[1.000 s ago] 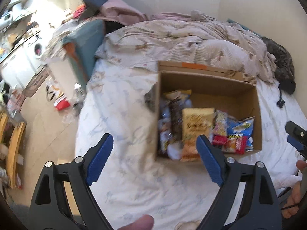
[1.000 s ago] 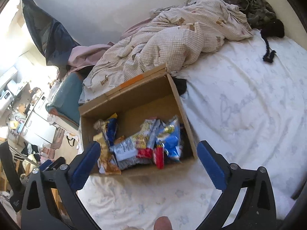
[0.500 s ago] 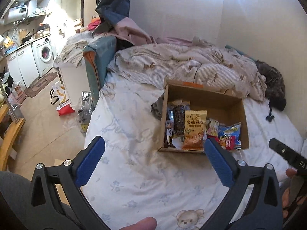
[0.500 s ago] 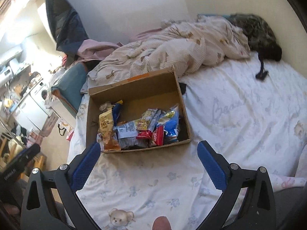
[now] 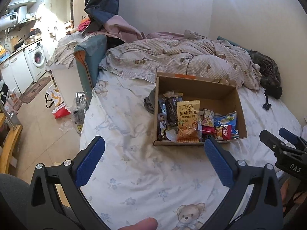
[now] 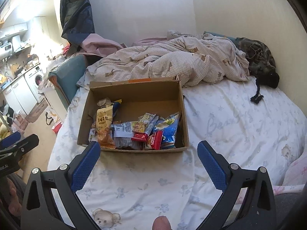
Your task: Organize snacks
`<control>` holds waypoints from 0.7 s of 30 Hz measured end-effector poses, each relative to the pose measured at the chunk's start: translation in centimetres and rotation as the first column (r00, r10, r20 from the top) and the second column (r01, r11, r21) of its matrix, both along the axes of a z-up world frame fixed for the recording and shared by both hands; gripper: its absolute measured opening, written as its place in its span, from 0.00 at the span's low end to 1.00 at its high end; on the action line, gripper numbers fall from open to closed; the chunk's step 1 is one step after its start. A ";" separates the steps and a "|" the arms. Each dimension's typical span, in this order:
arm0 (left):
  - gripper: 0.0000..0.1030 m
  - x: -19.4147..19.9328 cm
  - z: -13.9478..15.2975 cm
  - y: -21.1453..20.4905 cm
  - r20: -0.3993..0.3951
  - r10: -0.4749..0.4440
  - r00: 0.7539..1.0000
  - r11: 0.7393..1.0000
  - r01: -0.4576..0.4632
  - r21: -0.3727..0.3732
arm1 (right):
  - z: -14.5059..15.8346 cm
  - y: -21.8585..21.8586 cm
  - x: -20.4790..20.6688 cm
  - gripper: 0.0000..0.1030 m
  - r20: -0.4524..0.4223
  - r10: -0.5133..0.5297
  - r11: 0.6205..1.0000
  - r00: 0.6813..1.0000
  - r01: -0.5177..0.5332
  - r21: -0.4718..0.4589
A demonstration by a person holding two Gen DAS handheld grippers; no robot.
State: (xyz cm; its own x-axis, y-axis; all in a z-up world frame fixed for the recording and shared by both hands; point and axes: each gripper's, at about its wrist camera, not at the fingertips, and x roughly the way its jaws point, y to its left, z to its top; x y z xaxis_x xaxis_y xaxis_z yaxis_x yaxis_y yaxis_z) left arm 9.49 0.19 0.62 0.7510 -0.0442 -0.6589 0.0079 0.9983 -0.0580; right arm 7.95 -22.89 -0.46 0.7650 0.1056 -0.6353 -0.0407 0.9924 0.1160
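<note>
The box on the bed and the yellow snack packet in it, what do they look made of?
The box looks like plain brown cardboard: matte, with folded flaps. The yellow snack packet seems to be thin printed plastic film: crinkled, with a crimped top edge and a slight sheen.

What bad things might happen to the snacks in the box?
The cardboard box sits on a soft, wrinkled bedsheet, so pushing on it might tip or slide it. The snack packets lie piled on each other, so the open right tongs might pinch two at once or crush one.
</note>
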 end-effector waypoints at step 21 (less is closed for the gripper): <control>1.00 0.0 0.0 -0.1 -0.007 -0.006 1.000 1.000 0.006 -0.011 | -0.1 -0.1 0.2 1.00 0.001 -0.004 1.000 1.000 0.004 -0.001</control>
State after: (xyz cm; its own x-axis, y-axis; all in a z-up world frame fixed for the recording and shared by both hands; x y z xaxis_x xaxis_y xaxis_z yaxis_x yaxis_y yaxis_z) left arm 9.45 0.12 0.58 0.7458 -0.0556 -0.6638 0.0134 0.9976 -0.0685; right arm 8.12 -22.95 -0.54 0.7658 0.1018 -0.6349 -0.0365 0.9927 0.1151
